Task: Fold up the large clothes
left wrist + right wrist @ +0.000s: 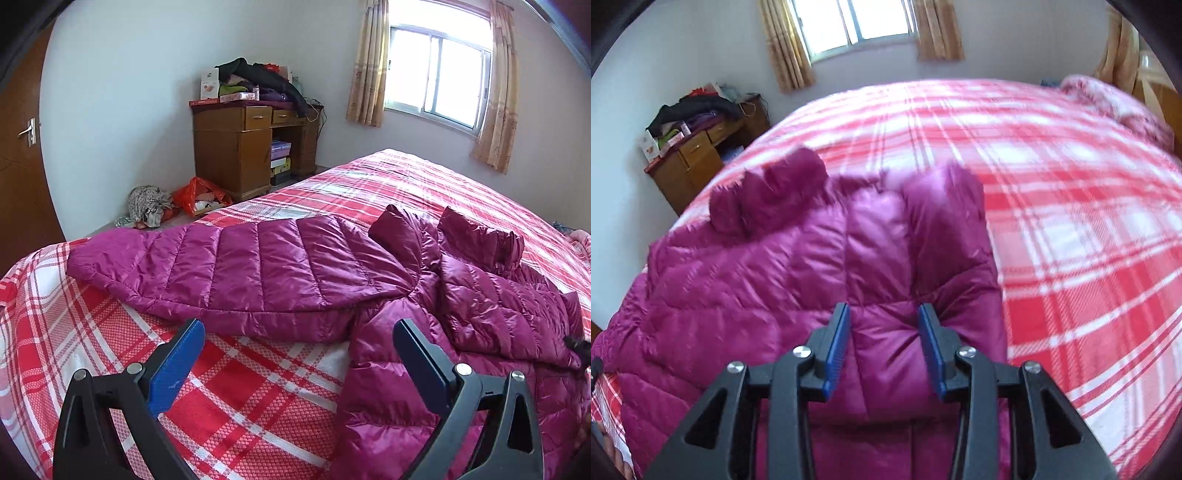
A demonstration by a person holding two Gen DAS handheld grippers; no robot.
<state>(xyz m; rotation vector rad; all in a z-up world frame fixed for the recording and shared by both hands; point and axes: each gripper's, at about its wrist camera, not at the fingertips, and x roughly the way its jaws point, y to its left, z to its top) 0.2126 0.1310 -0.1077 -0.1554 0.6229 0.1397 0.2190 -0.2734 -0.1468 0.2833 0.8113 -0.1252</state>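
Magenta jacket (332, 273), sleeve stretched leftward, seemingly.

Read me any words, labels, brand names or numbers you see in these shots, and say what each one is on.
No text can be read in either view.
White box on the desk: printing too small to read.
Pink box beside it: print too small.
Stacked boxes under the desk: markings blurred.
Purple jacket, plaid bedspread, claw pads: no lettering visible.
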